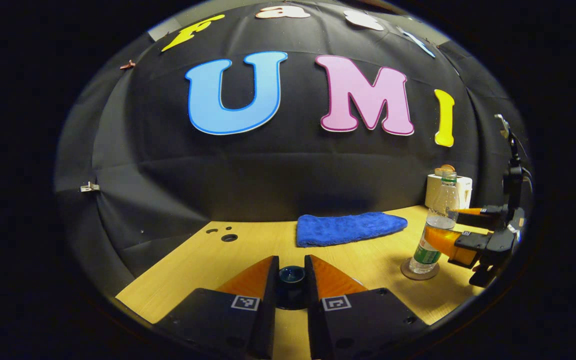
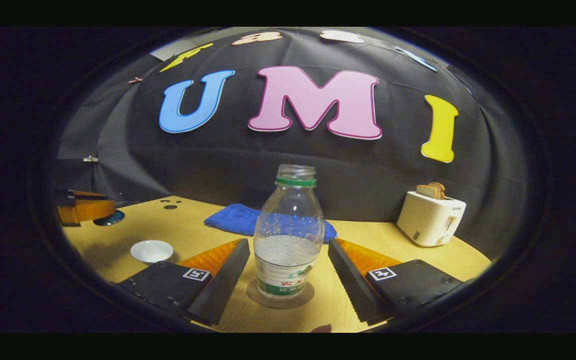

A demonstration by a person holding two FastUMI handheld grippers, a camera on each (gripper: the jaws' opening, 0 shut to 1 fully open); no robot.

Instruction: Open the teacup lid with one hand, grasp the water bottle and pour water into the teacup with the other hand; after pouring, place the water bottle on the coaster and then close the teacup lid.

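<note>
In the left gripper view, left gripper [image 1: 292, 280] low over the wooden worktop [image 1: 208, 270], jaws clenched on a small dark blue lid [image 1: 291, 275] held between them. Behind, a folded blue cloth [image 1: 348, 228] lying flat near the booth wall. Farther right, plastic water bottle [image 1: 435, 225] standing upright on a round brown coaster [image 1: 419, 272], uncapped, partly filled, green label low on its body; right gripper [image 1: 448, 227] reaching in from the right edge, one orange finger on each side of the bottle, contact hard to tell from here. White toaster [image 1: 460, 190] just behind the bottle. In the right gripper view, at far left, orange fingers of the left gripper over a dark blue round rim, cannot tell whether the teacup; small white bowl [image 2: 151, 250] nearer on the worktop. Centre, bottle on the coaster between the released jaws, a clear gap on both sides. Toaster with bread slices [image 2: 430, 190] in its slots, well apart to the right.
</note>
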